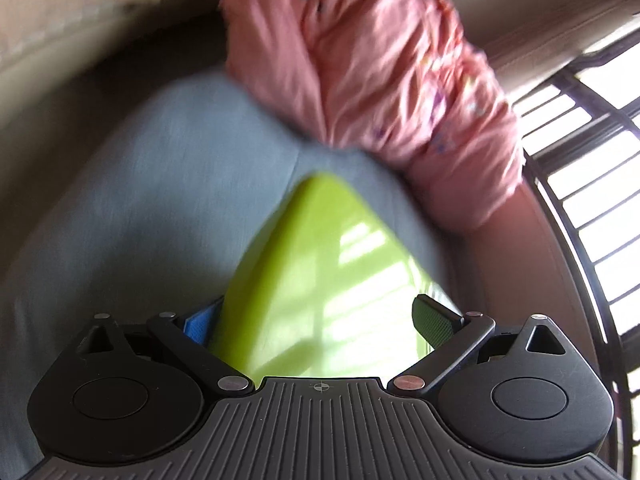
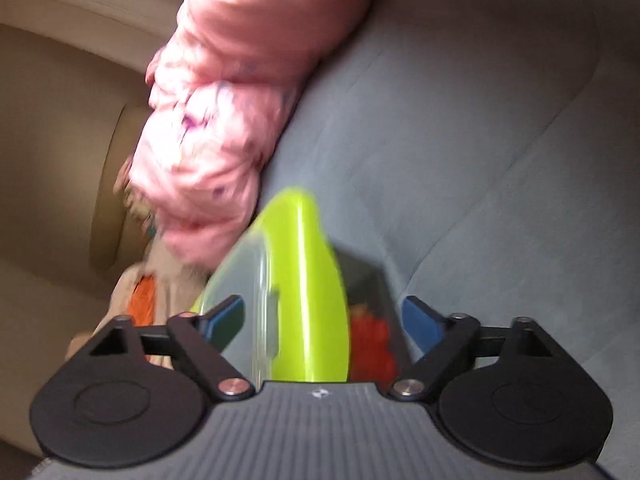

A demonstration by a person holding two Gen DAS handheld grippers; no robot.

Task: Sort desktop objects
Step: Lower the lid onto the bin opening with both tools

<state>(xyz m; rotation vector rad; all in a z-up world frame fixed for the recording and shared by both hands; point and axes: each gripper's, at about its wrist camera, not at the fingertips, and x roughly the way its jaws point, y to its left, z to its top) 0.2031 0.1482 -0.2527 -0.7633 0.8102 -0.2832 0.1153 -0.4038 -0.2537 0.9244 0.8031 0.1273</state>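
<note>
A lime-green plastic box (image 1: 320, 280) fills the space between the fingers of my left gripper (image 1: 316, 322), which is shut on its end; the blue pad presses its left side, the dark pad its right. In the right wrist view the same green box (image 2: 308, 292) with a clear lid (image 2: 236, 296) stands on edge between the fingers of my right gripper (image 2: 324, 318). The left finger touches the lid; the right finger stands apart from the box. Something red (image 2: 372, 344) shows beside the box. Both views are blurred.
A pink quilted jacket (image 1: 372, 68) lies on a grey cushion (image 1: 160, 184); they also show in the right wrist view, the jacket (image 2: 224, 120) left of the cushion (image 2: 460, 140). A barred window (image 1: 592, 200) is at right. Beige upholstery (image 2: 52, 140) and an orange-and-cream item (image 2: 148, 292) sit at left.
</note>
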